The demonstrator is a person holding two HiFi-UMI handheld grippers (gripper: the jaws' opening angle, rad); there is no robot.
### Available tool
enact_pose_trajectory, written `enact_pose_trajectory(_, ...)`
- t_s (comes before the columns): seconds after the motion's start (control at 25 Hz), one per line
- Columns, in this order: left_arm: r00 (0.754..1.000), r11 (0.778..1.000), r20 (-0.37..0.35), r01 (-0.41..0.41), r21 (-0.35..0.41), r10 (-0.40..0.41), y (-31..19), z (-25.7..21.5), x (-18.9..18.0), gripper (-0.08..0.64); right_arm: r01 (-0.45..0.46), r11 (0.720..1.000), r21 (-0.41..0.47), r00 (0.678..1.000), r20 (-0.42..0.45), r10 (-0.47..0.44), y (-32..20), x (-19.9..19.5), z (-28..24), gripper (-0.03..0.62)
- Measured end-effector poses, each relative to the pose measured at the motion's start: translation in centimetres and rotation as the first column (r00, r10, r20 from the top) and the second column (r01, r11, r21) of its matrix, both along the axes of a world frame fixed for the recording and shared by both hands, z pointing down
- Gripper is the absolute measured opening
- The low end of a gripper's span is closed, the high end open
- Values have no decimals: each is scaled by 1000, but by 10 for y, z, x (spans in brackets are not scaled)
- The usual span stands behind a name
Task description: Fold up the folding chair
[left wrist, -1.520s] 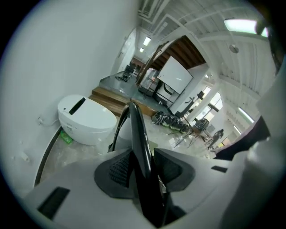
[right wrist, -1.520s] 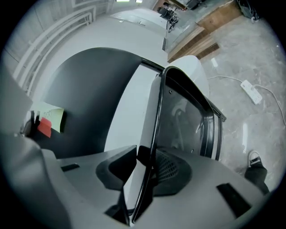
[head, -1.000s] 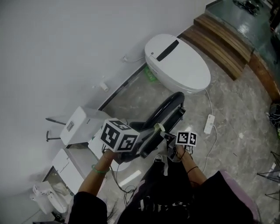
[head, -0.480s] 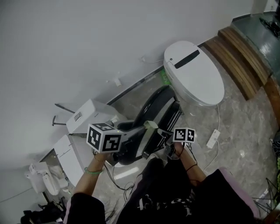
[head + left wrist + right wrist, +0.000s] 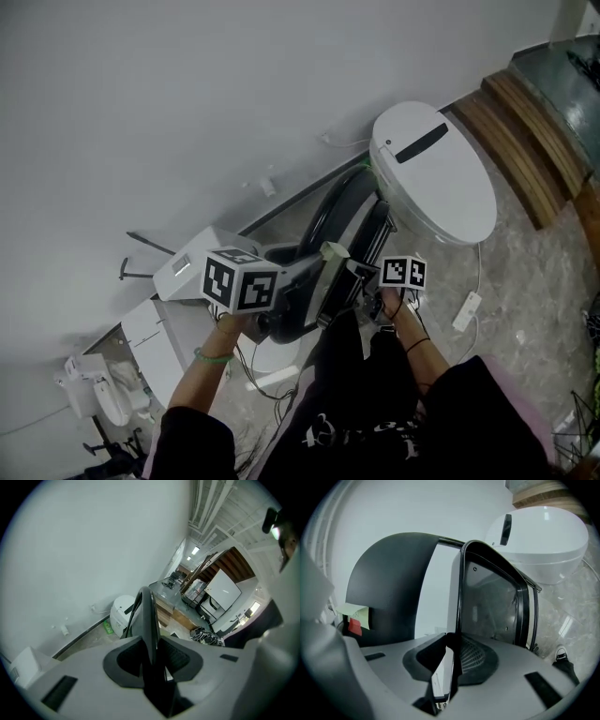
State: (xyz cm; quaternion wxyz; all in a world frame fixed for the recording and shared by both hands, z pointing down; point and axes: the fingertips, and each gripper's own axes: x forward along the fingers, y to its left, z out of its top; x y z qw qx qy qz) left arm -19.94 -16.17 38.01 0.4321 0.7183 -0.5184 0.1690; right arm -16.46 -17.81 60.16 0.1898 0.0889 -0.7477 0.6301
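The black folding chair [image 5: 339, 217] is folded flat and held off the floor, near the white wall. My left gripper [image 5: 307, 272] is shut on a thin black edge of the chair [image 5: 149, 620], which runs straight out from between the jaws. My right gripper [image 5: 362, 283] is shut on the chair's thin frame rim [image 5: 461, 597]. In the right gripper view the curved black backrest [image 5: 391, 588] fills the left, and the left gripper's body with a green and red sticker [image 5: 356, 616] shows beside it.
A white oval toilet-like unit [image 5: 436, 169] stands just beyond the chair by the wall. White boxes [image 5: 187, 267] lie on the floor at left. A white power strip [image 5: 466, 309] with cable lies at right, and a wooden step [image 5: 530, 141] at far right.
Both grippers have carried the folded chair sideways along the wall and a little upward, keeping their grips. The view has swung, so the white unit now sits further right.
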Motion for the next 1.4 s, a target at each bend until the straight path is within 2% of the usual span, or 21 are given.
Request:
enact_pose_trajectory(0.24,996,996,23,-90,3,90,-9,6,-37,104,-87,996,-17,996,10,87,-13,-36,4,78)
enact_pose_trajectory(0.44,986,987,59,-159,3,158,-17,12,-62,104,-122,992,-18,992,3,122,-19,-67,12,80)
enact_pose_trajectory(0.64,983,985,66,-173,0,173,-41,8,-114,106,-136,990,-45,991,-1,136,-36,-122,11,80)
enact_pose_trajectory(0.92,983,989,104,-146,-37,149,-75,13,-163,107,-114,991,-65,993,-1,114,-67,-171,16,80)
enact_pose_trajectory(1.16,994,991,76,-73,-112,82,-110,35,-211,107,-64,995,-73,997,-37,61,-111,-221,31,80)
enact_pose_trajectory(1.28,997,992,65,-34,-124,42,-136,35,-241,106,-38,997,-73,998,-48,34,-138,-249,31,80)
enact_pose_trajectory(1.4,996,993,86,4,-118,7,-166,31,-270,106,-16,997,-77,999,-48,12,-163,-274,32,80)
